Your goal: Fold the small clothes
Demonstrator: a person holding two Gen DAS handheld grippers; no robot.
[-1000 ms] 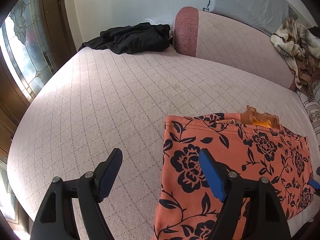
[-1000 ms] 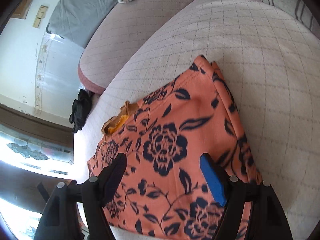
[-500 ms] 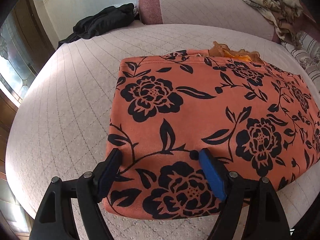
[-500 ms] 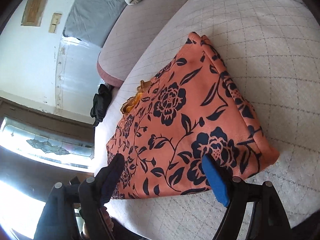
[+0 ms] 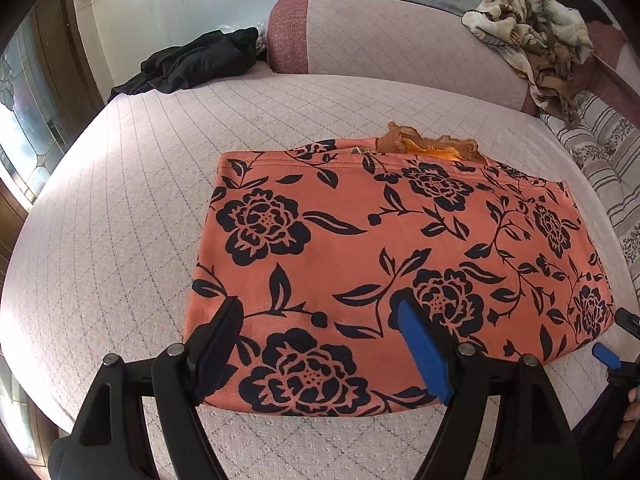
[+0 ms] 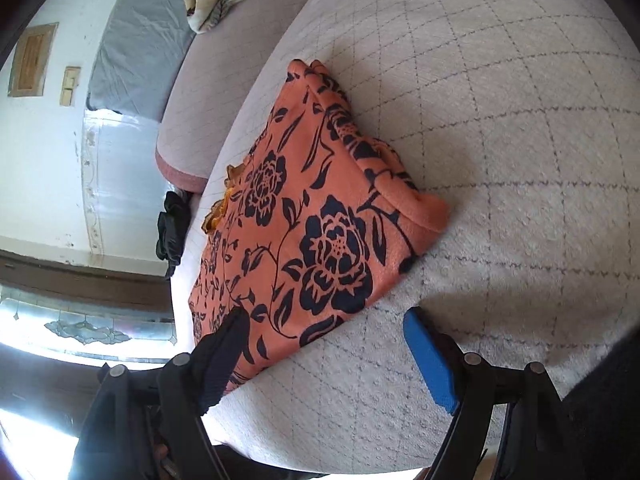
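Observation:
An orange garment with a black flower print (image 5: pixel 392 248) lies folded flat on the pale quilted sofa seat (image 5: pixel 132 200). An orange lace trim (image 5: pixel 432 144) sticks out at its far edge. My left gripper (image 5: pixel 320 344) is open and empty, just above the garment's near edge. My right gripper (image 6: pixel 324 344) is open and empty at the garment's near right corner; the garment (image 6: pixel 304 216) runs away to the left in its view. The right gripper's blue fingertips (image 5: pixel 606 354) show at the right edge of the left wrist view.
A black garment (image 5: pixel 196 62) lies at the seat's far left corner. A patterned beige cloth (image 5: pixel 532 36) hangs over the sofa back (image 5: pixel 384 36) at the right. A striped cushion (image 5: pixel 608 168) lies at the right. A stained-glass window (image 5: pixel 24 148) is on the left.
Both grippers have drawn back from the garment toward the seat's near edge. The left one swung right from the bare seat over the garment's near edge. The garment lies still.

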